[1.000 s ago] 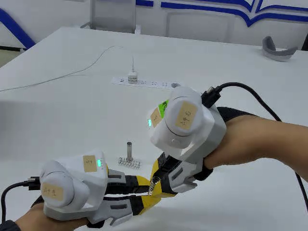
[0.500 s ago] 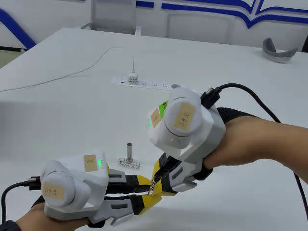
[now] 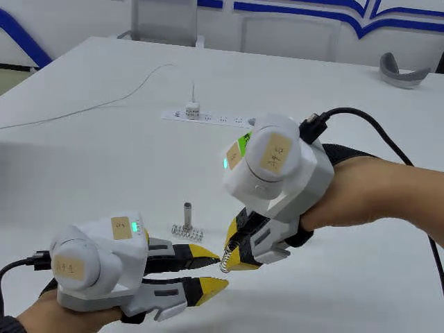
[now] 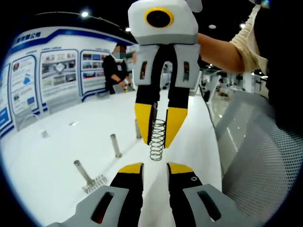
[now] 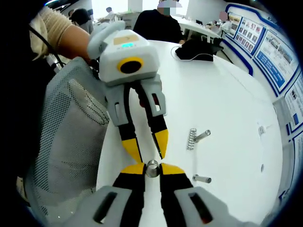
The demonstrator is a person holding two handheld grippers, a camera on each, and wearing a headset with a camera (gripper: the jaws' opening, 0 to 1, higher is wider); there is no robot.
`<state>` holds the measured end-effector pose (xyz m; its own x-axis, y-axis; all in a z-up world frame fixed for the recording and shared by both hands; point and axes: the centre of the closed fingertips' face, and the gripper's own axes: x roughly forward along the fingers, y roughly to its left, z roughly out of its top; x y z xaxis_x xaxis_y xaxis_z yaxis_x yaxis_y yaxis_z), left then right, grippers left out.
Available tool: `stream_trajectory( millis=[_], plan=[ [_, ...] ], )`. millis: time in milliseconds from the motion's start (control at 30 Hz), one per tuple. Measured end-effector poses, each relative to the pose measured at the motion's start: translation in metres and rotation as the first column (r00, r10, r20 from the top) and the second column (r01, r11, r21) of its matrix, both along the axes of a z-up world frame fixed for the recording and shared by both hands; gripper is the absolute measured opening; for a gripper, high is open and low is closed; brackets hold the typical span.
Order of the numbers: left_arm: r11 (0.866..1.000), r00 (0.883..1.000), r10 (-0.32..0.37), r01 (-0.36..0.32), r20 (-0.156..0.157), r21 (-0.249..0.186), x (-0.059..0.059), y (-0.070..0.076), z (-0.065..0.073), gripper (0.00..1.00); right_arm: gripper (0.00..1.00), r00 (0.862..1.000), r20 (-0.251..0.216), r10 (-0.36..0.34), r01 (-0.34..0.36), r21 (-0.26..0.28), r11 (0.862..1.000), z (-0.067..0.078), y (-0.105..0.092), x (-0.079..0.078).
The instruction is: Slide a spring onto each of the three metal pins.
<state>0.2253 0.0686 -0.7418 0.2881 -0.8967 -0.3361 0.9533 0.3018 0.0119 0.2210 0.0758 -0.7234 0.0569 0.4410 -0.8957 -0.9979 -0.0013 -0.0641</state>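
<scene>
One spring (image 4: pixel 156 143) pinched in right gripper (image 4: pixel 158 135); left gripper (image 4: pixel 155 168) jaws parted, empty

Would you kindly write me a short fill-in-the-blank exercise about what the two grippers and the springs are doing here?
1. The right gripper is shut on a ____.
2. The jaws of the left gripper stand ____.
3. A loose spring lies on the table beside an upright ____.
Missing words: spring; open; pin.
</scene>
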Motion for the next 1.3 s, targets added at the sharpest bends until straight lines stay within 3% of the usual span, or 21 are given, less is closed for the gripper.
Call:
stream_trajectory(
  millis=[667, 1300],
  plan=[
    [0.995, 0.995, 0.102, -0.102, -0.013, -0.004, 0.02, 0.027, -0.001, 0.32, 0.12, 0.998, 0.017, -0.059, 0.059, 0.006, 0.998, 0.009, -0.017, 0.017],
    [0.988, 0.988, 0.153, -0.153, -0.027, -0.002, 0.024, 0.04, -0.004, 0.39, 0.12, 0.995, 0.035, -0.093, 0.094, -0.012, 0.996, 0.016, -0.032, 0.034]
  ],
)
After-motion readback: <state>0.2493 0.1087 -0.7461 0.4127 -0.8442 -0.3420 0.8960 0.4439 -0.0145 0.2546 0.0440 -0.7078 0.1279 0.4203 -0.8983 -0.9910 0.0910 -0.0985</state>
